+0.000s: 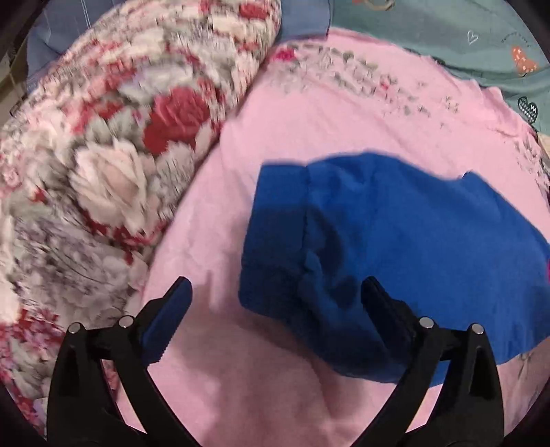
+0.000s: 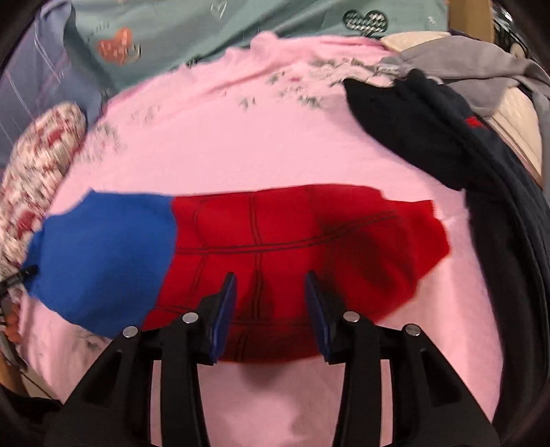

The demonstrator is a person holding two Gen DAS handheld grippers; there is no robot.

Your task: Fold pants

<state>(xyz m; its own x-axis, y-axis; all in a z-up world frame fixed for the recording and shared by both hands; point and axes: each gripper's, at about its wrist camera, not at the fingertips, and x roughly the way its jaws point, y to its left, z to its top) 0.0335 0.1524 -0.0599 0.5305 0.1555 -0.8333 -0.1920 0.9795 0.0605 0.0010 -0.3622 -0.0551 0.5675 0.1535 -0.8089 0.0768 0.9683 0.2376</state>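
The pants lie flat on a pink blanket [image 2: 240, 137]. They have a blue part [image 2: 103, 254] at the left and a red part [image 2: 292, 240] with black stitched lines at the right. In the left wrist view only the blue part [image 1: 395, 233] shows, with a seam near its left edge. My left gripper [image 1: 275, 285] is open and empty, just above the blue end's near corner. My right gripper [image 2: 271, 278] is open and empty, hovering over the red part's near edge.
A rolled floral quilt [image 1: 103, 154] lies left of the pants. A green heart-print sheet [image 2: 206, 31] lies at the back. A dark garment [image 2: 429, 130] and a grey one [image 2: 464, 58] are piled at the right.
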